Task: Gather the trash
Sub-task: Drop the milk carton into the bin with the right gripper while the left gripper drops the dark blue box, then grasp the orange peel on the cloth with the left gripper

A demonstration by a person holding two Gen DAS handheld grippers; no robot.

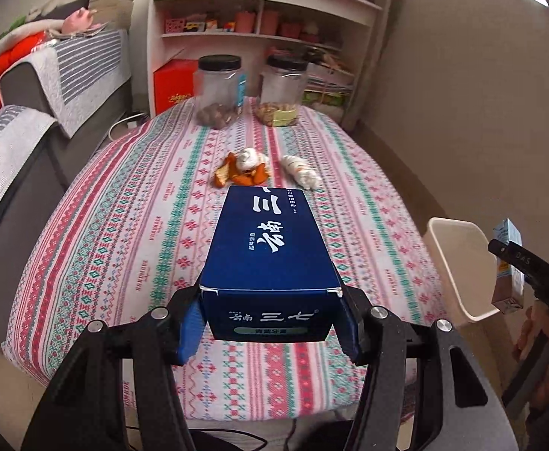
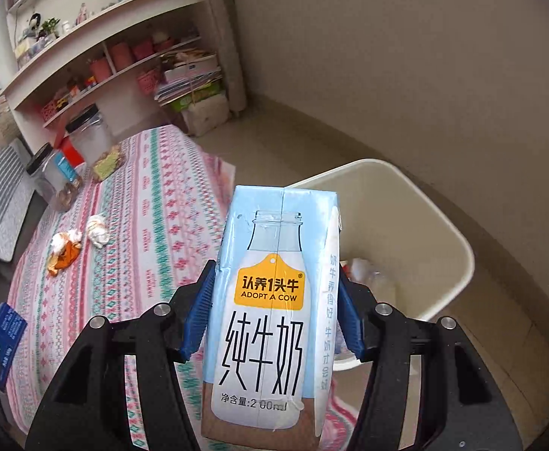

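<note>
My left gripper (image 1: 270, 323) is shut on a dark blue carton box (image 1: 270, 248), held above the patterned tablecloth (image 1: 131, 225). My right gripper (image 2: 272, 319) is shut on a light blue milk carton (image 2: 270, 300), which hangs near the rim of a cream waste bin (image 2: 424, 225) beside the table. The same milk carton (image 1: 507, 263) and bin (image 1: 458, 263) show at the right edge of the left wrist view. On the table lie orange peels (image 1: 240, 176) with a crumpled tissue (image 1: 250, 158) and a second tissue wad (image 1: 300, 171).
Two clear jars with black lids (image 1: 220, 90) (image 1: 283, 90) stand at the table's far end. A white shelf unit (image 1: 259, 18) is behind them, a red box (image 1: 173, 82) on the floor, and a sofa (image 1: 30, 112) along the left. The bin holds some trash (image 2: 372, 278).
</note>
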